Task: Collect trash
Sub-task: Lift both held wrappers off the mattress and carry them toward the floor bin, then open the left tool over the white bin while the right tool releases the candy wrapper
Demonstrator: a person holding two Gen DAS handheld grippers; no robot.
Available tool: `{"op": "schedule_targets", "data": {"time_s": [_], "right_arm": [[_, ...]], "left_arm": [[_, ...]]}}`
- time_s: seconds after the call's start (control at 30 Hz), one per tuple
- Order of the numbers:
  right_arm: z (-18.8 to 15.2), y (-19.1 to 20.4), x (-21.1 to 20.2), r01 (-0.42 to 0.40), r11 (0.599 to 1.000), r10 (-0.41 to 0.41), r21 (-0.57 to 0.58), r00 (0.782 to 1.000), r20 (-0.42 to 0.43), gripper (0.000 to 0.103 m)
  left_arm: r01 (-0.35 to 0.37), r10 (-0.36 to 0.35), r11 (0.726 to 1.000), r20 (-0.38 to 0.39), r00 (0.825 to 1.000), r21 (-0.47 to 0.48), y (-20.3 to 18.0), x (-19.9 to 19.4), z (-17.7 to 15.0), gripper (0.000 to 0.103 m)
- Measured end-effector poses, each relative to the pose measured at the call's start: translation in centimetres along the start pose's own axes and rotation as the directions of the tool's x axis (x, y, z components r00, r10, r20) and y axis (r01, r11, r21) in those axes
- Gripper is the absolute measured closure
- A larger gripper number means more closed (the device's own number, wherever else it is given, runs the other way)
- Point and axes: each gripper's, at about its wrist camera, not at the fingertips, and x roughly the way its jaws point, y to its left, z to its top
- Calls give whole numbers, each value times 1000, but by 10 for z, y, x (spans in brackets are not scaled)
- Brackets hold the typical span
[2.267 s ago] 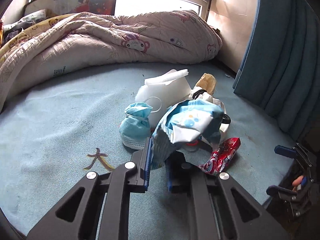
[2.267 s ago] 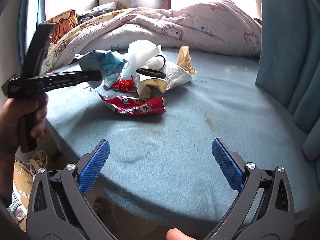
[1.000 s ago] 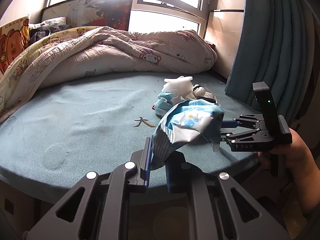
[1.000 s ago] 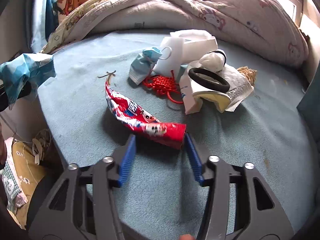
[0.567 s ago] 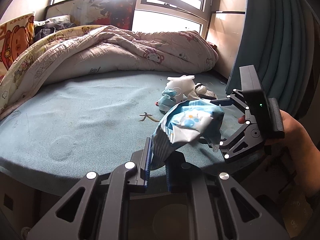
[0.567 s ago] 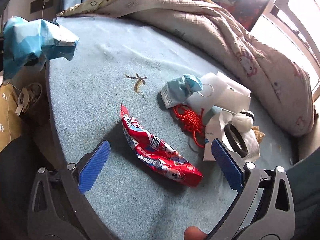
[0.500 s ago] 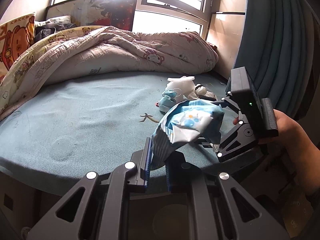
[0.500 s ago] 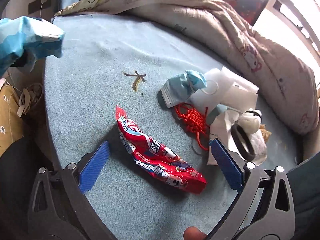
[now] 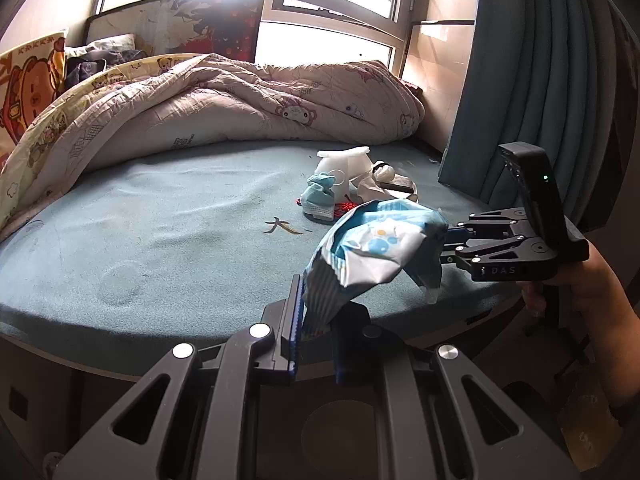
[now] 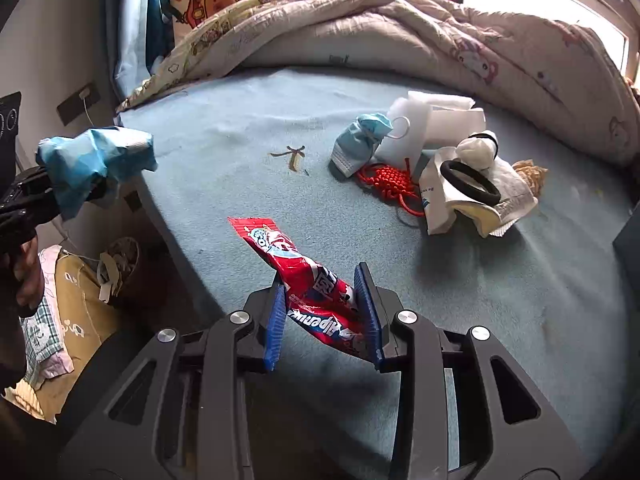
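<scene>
My left gripper (image 9: 316, 312) is shut on a crumpled blue-and-white wrapper (image 9: 376, 248), held over the bed's near edge; the same wrapper (image 10: 96, 156) shows at the left of the right wrist view. My right gripper (image 10: 324, 296) has its jaws closing on a red candy wrapper (image 10: 304, 276); both blue pads press its lower end. The wrapper's free end sticks up clear of the blue sheet (image 10: 240, 128). Further back lies a pile: a blue face mask (image 10: 360, 140), white foam (image 10: 432, 120), a red knotted cord (image 10: 388, 180), a black hair tie (image 10: 470, 182) on crumpled paper (image 10: 508, 200).
A bunched quilt (image 10: 400, 28) covers the far side of the bed. A blue curtain (image 9: 520, 80) hangs at the right. On the floor beside the bed sits a yellow bag (image 10: 80, 300) with scraps in it. A person's hand (image 9: 592, 280) holds the right gripper.
The right gripper stood wide open over the red wrapper half a second ago; now it has shut on it and raised it off the sheet. The left gripper keeps its wrapper.
</scene>
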Motion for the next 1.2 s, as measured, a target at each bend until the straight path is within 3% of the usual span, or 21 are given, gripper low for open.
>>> {"op": "schedule_targets", "data": {"time_s": [0.2,0.37,0.53,0.77,0.87,0.97,1.03,1.2], "right_arm": [[-40,38,-58,-20,1000,20,-2,992,126,72],[-101,62,-77,-61,998,55,33,986,159,72],[-171,60,-35,-67,989,59,131,996,67,72],[-253,46,46,-16,955,44,296,995,-85,72],[-272,42,72,5,942,37,336,992,-117,72],[-283,41,92,9,933,38,361,992,-124,72],[-287,40,102,16,930,30,368,993,-117,72],[-296,29,119,47,912,4,407,992,-123,72]], "left_arm": [[-3,4,1000,-23,1000,25,-23,-13,-23,92],[-8,11,999,-72,997,42,-39,-17,-64,92],[9,-7,1000,-167,986,13,-48,6,-127,92],[12,-16,1000,-312,950,-13,-55,80,-224,92],[19,-34,999,-364,931,-45,-55,114,-255,92],[27,-31,1000,-392,919,-16,-61,140,-275,92],[34,-34,999,-426,904,-8,-65,158,-281,92],[53,-28,998,-462,886,41,-69,193,-288,92]]}}
